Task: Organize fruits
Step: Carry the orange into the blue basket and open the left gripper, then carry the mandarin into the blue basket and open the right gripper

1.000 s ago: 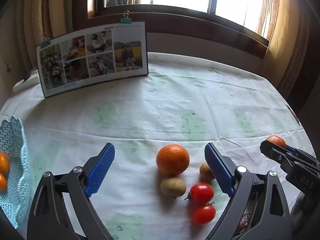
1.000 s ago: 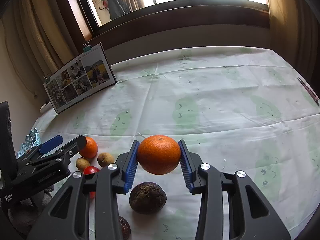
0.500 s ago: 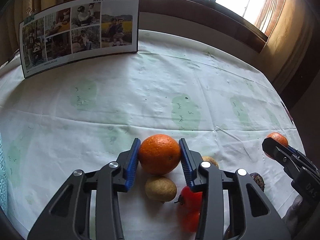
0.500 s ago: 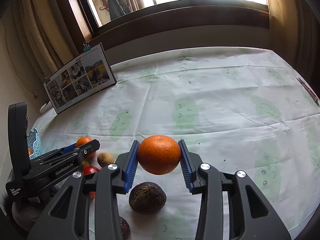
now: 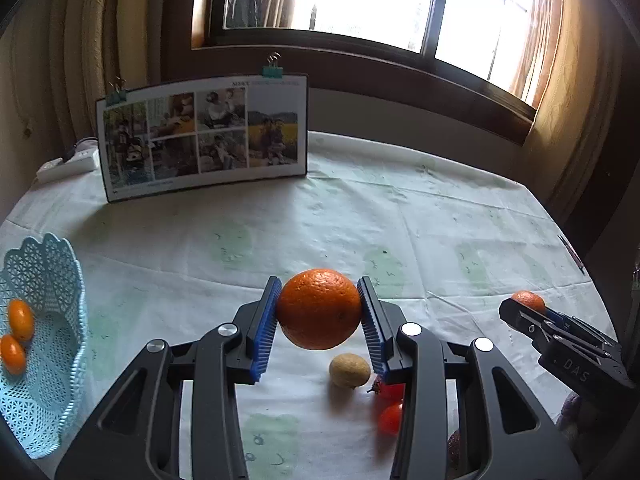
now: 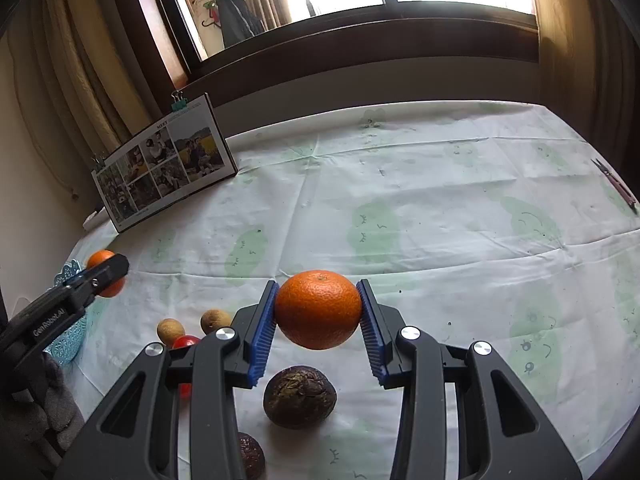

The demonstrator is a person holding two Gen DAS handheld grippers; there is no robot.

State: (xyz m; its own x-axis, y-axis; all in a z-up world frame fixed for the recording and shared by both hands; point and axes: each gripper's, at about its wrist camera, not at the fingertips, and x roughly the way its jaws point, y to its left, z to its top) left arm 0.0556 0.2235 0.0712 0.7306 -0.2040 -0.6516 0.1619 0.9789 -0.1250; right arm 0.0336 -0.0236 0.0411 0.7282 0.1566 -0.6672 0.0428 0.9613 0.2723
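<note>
My left gripper (image 5: 319, 312) is shut on an orange (image 5: 319, 309) and holds it clear above the table. My right gripper (image 6: 318, 312) is shut on a second orange (image 6: 318, 309), also off the cloth. The right gripper shows at the right of the left wrist view with its orange (image 5: 528, 301). The left gripper's orange (image 6: 103, 265) shows at the left of the right wrist view. Below the left gripper lie a brown kiwi (image 5: 349, 370) and two red tomatoes (image 5: 390, 416). A light blue lattice basket (image 5: 48, 344) at the left holds two small orange fruits (image 5: 18, 334).
A dark wrinkled fruit (image 6: 299, 397) lies under the right gripper, with another (image 6: 250, 456) at the bottom edge. Two brown kiwis (image 6: 192, 325) and a tomato (image 6: 185, 342) lie left of it. A clipped photo board (image 5: 204, 136) stands at the back. Scissors (image 6: 616, 184) lie far right.
My left gripper closed on the orange among the fruits and lifted it off the cloth, swinging toward the basket side. The right gripper has stayed still, holding its orange.
</note>
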